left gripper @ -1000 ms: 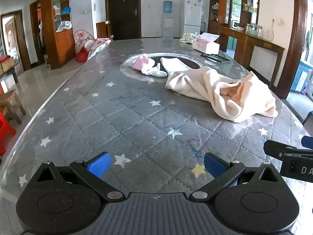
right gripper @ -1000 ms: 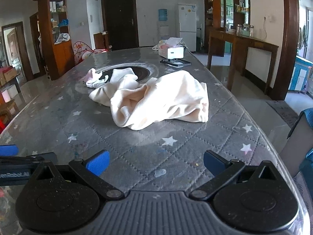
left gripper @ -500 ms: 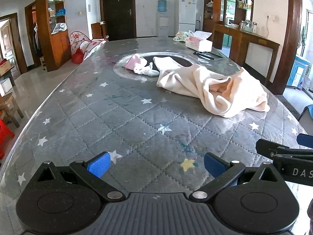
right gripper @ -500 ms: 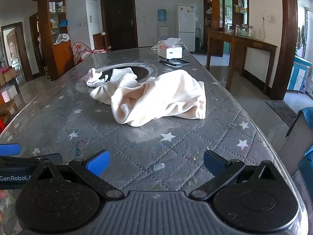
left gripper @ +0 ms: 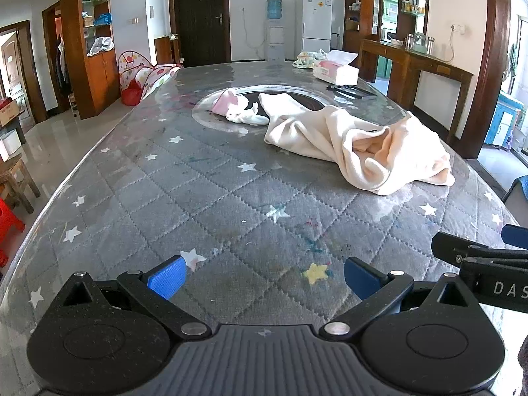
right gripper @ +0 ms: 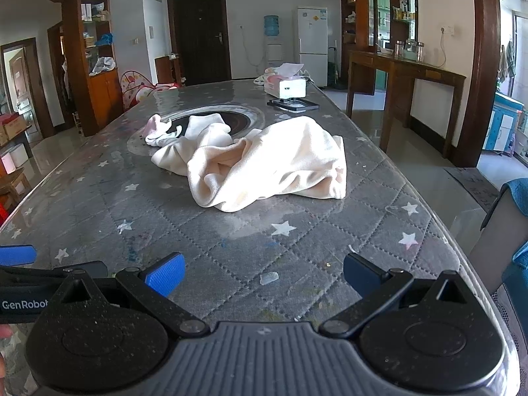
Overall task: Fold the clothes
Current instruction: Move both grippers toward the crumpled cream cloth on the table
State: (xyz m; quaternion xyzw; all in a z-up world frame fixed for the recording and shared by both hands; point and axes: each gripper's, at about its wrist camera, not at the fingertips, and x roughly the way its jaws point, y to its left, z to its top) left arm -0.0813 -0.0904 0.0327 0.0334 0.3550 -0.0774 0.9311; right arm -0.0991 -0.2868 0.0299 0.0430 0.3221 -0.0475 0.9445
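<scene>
A crumpled cream garment point(left gripper: 356, 142) point(right gripper: 264, 161) lies in a heap on the grey quilted, star-printed table point(left gripper: 204, 198) point(right gripper: 138, 198), right of centre and well ahead of both grippers. Behind it sits a small pink-and-white piece of clothing point(left gripper: 236, 109) point(right gripper: 160, 130) on the round glass inset. My left gripper point(left gripper: 262, 277) hangs open over the near table edge, nothing between its blue pads. My right gripper point(right gripper: 260, 274) is open too and empty. Each gripper's side shows at the edge of the other's view.
A tissue box point(left gripper: 336, 71) point(right gripper: 285, 84) and a flat black item point(right gripper: 293, 104) lie at the table's far end. A wooden side table point(right gripper: 406, 76) stands to the right, shelving point(left gripper: 89, 39) and stools to the left. A blue-draped chair point(right gripper: 514, 231) is at the near right.
Both grippers have drawn back slightly from the cream garment, which now sits a little farther up in both views. Both stay open; the clothes have not moved.
</scene>
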